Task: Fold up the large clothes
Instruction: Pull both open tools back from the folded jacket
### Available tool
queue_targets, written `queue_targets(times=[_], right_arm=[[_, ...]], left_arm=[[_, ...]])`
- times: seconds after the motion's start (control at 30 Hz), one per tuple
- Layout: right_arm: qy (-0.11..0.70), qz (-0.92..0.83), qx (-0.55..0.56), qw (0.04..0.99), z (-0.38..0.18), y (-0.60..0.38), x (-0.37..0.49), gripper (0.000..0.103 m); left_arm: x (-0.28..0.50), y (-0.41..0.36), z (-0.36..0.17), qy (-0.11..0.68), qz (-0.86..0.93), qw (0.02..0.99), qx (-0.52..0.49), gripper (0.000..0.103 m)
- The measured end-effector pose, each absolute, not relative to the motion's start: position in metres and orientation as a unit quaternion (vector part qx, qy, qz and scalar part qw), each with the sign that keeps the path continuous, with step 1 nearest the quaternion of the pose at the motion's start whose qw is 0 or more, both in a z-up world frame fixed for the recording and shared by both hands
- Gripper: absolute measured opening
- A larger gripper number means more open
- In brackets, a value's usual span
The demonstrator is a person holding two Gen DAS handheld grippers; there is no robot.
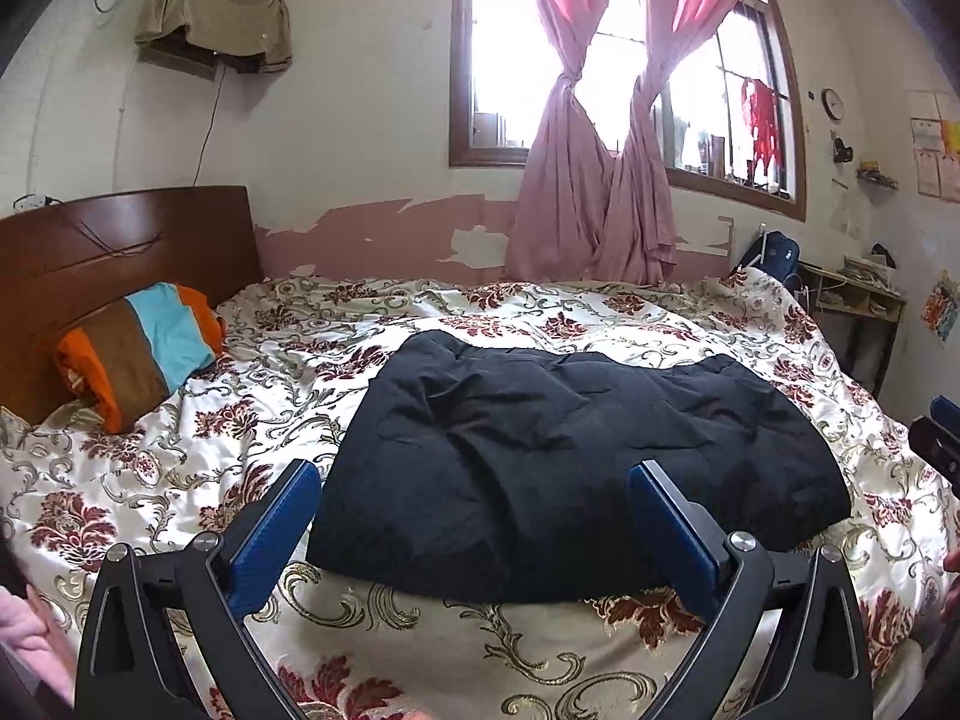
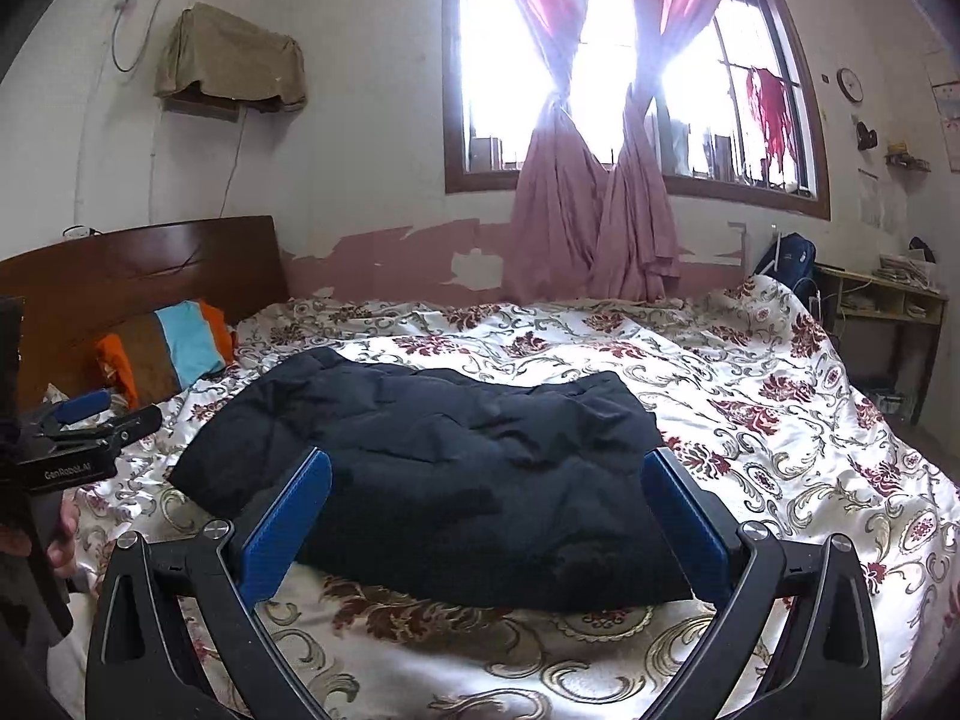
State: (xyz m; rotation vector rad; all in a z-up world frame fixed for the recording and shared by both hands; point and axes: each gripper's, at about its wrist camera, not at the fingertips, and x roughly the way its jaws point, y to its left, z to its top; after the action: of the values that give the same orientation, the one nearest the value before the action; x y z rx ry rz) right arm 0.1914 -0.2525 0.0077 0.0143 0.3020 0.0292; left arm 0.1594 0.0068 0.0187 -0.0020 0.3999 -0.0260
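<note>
A black padded garment (image 1: 558,462) lies folded into a thick rectangle on the floral bedspread (image 1: 240,384). My left gripper (image 1: 474,480) hovers just in front of its near edge, open, with nothing between its blue pads. The same garment (image 2: 438,474) fills the middle of the right wrist view. My right gripper (image 2: 486,474) also hangs open before its near edge, holding nothing. The left gripper (image 2: 90,420) shows at the left edge of the right wrist view, held by a hand. A bit of the right gripper (image 1: 936,438) shows at the right edge of the left wrist view.
A striped orange, brown and blue pillow (image 1: 138,348) leans on the wooden headboard (image 1: 120,246). Pink curtains (image 1: 594,180) hang at the window behind the bed. A desk with a backpack (image 2: 882,300) stands at the far right. The bedspread (image 2: 780,408) spreads out around the garment.
</note>
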Motion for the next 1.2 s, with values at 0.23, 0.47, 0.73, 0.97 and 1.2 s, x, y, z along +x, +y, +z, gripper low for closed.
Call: queue_targets(times=[0.23, 0.47, 0.73, 0.97, 1.2], right_arm=[[0.136, 0.025, -0.004, 0.99, 0.006, -0.231, 0.174, 0.101], [0.137, 0.032, 0.009, 0.99, -0.001, -0.226, 0.16, 0.101], [0.147, 0.028, 0.021, 0.989, -0.015, -0.223, 0.144, 0.101], [0.144, 0.016, 0.018, 0.989, -0.025, -0.218, 0.133, 0.101], [0.143, 0.021, 0.015, 0.989, -0.033, -0.212, 0.128, 0.101]], left_arm=[[0.139, 0.003, 0.018, 0.189, -0.018, 0.982, 0.004, 0.103], [0.121, 0.007, 0.015, 0.178, -0.015, 0.984, -0.002, 0.103], [0.108, 0.009, 0.003, 0.184, -0.023, 0.983, 0.0, 0.103], [0.1, 0.014, -0.01, 0.189, -0.023, 0.982, -0.005, 0.103], [0.091, 0.02, -0.018, 0.19, -0.013, 0.982, -0.008, 0.103]])
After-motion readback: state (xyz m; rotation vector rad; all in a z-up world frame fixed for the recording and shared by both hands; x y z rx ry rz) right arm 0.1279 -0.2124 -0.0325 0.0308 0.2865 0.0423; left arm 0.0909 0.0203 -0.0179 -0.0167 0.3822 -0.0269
